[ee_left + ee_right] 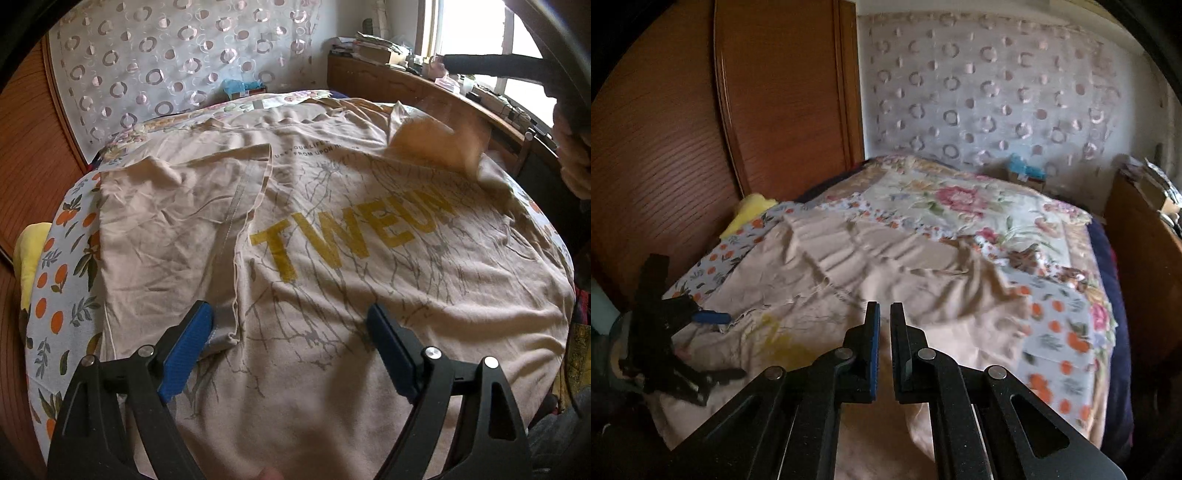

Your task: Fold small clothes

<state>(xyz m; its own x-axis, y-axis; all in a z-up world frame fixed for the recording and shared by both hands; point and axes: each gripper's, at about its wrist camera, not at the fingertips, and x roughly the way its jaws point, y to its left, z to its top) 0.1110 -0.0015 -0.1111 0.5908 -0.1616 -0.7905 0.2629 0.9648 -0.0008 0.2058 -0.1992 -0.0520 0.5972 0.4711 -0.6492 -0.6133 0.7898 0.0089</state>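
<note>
Beige cotton t-shirt with mustard lettering [332, 258] lies spread over the orange-print bedsheet [62, 258], one sleeve already flapped inward. Biggest risk, I reckon: that folded sleeve slides back out if the cloth gets tugged from the far side (thin fabric, wrinkly bed). Left gripper [291, 325] hangs just above the shirt's near part, jaws spread wide, nothing between them. Right gripper [885, 317] has its jaws pressed together; whether they're pinching cloth, can't tell.
</note>
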